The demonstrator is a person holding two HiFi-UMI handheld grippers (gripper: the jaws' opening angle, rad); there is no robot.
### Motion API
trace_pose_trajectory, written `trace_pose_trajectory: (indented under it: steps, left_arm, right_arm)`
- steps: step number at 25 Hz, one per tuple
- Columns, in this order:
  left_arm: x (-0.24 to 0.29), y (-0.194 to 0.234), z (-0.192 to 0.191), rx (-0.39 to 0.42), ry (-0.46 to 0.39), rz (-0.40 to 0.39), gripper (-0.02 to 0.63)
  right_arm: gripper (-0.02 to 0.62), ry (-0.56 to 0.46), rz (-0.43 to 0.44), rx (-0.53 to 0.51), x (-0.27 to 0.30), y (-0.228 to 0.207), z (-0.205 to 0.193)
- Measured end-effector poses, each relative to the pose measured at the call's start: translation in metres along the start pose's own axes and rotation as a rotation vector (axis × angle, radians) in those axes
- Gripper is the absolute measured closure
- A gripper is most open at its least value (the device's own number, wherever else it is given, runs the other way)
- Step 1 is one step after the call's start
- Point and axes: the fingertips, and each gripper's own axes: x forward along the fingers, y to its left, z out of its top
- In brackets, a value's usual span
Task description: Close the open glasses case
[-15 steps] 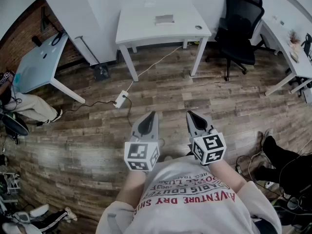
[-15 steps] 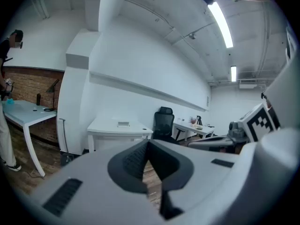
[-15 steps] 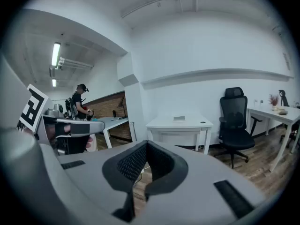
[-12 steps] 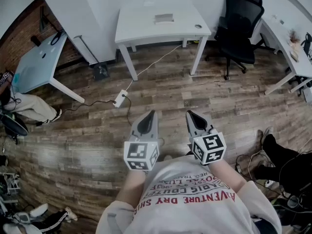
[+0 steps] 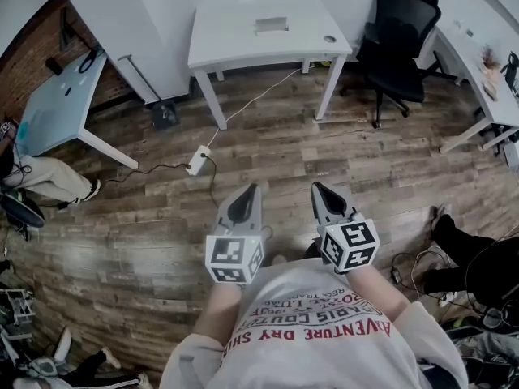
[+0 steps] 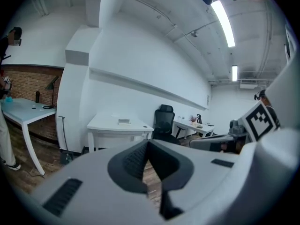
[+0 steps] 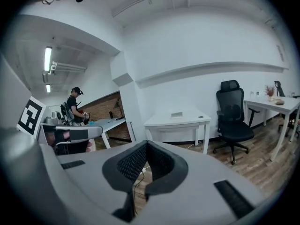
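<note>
Both grippers are held close in front of the person's chest, above a wooden floor. My left gripper has its jaws shut with nothing between them. Beside it, my right gripper is also shut and empty. Far ahead stands a white table. A small pale flat object lies on it, too far away to tell whether it is the glasses case. Near the table's right edge sits a small round thing.
A black office chair stands right of the white table. A power strip with cables lies on the floor in front. A light blue table and a seated person are at left, another desk at right.
The head view has shifted a little, so the room sits slightly differently in the picture. Both grippers stay shut in the same place before the chest.
</note>
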Motion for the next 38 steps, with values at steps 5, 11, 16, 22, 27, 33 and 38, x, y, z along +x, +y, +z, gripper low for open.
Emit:
trace_pose_trajectory:
  steps: [5,11,16,22,27,33,38]
  left_arm:
    - [0.015,0.010,-0.007,-0.030,0.024,-0.001,0.609]
    - [0.061,0.018,-0.002,-0.039,0.048,0.017,0.609]
    - [0.115,0.030,0.015,-0.040,0.053,0.066,0.609]
    - [0.197,0.040,0.049,-0.081,0.038,0.134,0.609]
    - [0.273,0.041,0.089,-0.048,0.002,0.159,0.609]
    - [0.341,0.040,0.118,-0.015,-0.037,0.147,0.609]
    - [0.380,0.045,0.124,-0.003,-0.031,0.134,0.609]
  right_arm:
    - [0.583,0.023,0.010,0.017,0.012,-0.004,-0.004]
    - [0.583,0.049,0.008,0.018,0.049,-0.042,0.006]
    - [0.583,0.061,0.050,0.014,0.097,-0.081,0.032]
    - [0.583,0.086,0.122,-0.028,0.156,-0.141,0.075]
    - [0.583,0.074,0.162,-0.067,0.205,-0.198,0.122]
    - [0.583,0.063,0.171,-0.094,0.250,-0.255,0.149]
    - [0.583,0.043,0.169,-0.093,0.274,-0.283,0.159]
